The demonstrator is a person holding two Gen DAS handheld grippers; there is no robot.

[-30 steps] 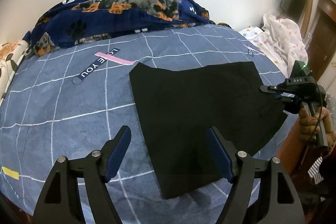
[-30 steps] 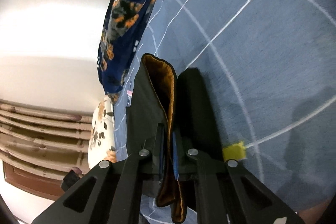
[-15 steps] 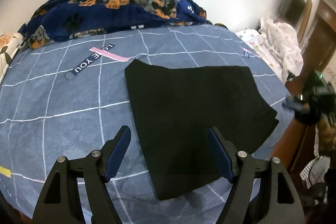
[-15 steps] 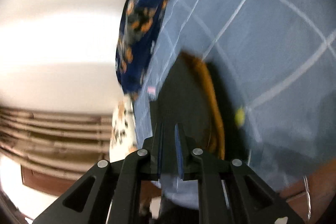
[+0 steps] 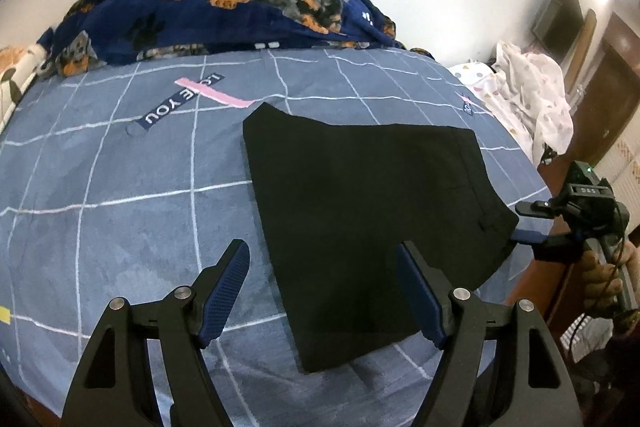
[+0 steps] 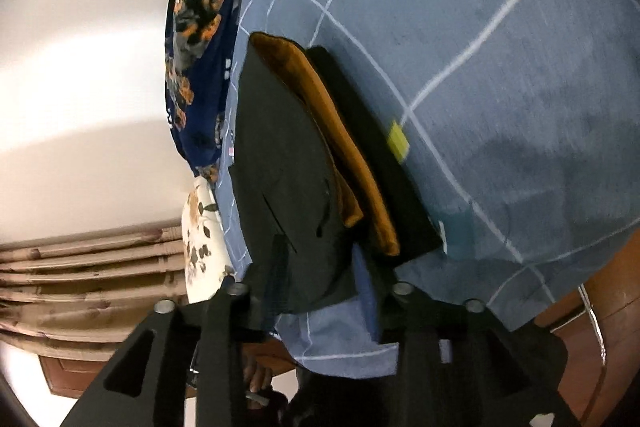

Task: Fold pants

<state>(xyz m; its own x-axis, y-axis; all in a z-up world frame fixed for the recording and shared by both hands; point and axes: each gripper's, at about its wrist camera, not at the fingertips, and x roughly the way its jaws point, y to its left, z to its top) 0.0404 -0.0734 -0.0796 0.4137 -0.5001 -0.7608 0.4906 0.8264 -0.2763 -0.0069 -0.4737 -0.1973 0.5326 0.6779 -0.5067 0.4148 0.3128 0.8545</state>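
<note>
Black pants (image 5: 360,195) lie folded flat on the blue checked bed sheet (image 5: 120,187). My left gripper (image 5: 322,247) hovers open above the pants' near edge, nothing between its blue pads. My right gripper (image 5: 516,221) is at the pants' right corner, one finger above the cloth and one below. In the right wrist view the pants (image 6: 280,155) show an orange lining (image 6: 320,115) between their layers. There the right gripper (image 6: 316,267) has its jaws opening, and the cloth edge lies loose between them.
A dark blue dog-print blanket (image 5: 224,11) is heaped along the far side of the bed. White dotted bedding (image 5: 528,95) lies at the right, beyond the bed's wooden edge. A hand (image 5: 600,275) holds the right gripper. A floral pillow (image 6: 200,227) sits by the blanket.
The right gripper was shut on the pants' edge and its jaws have now spread apart. The pants' right corner has settled onto the bed. The left gripper has hardly moved.
</note>
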